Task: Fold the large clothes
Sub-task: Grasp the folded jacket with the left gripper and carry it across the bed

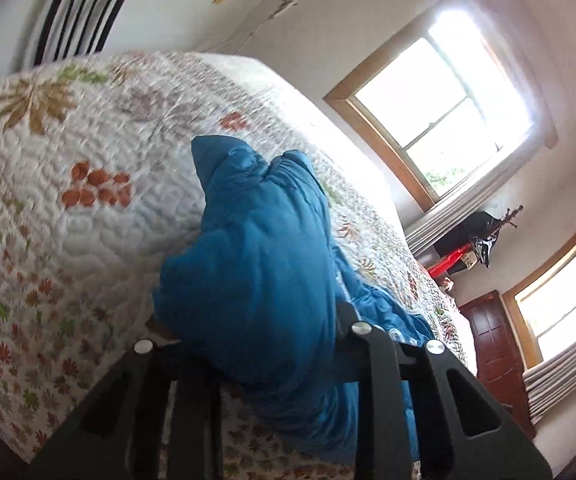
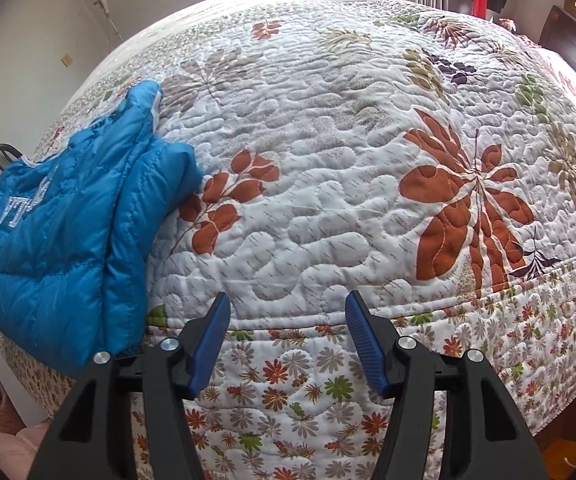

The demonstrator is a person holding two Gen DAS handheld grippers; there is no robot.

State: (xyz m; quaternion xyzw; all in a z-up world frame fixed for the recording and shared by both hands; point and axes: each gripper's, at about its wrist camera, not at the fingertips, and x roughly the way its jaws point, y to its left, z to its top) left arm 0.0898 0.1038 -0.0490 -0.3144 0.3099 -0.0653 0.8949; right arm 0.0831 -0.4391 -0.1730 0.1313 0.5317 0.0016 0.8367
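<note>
A puffy, quilted bright-blue jacket (image 2: pixel 67 232) lies bunched at the near left corner of the bed, on a white quilted bedspread printed with orange and green leaves (image 2: pixel 328 184), its lower part draping over the bed's edge. The left gripper (image 1: pixel 255 344) is buried in the blue fabric, which bulges up between its black arms; its jaws are hidden, so whether they grip the cloth cannot be told. The right gripper (image 2: pixel 288 344) hangs at the bed's front edge, just right of the jacket, its blue-padded jaws spread wide and holding nothing.
</note>
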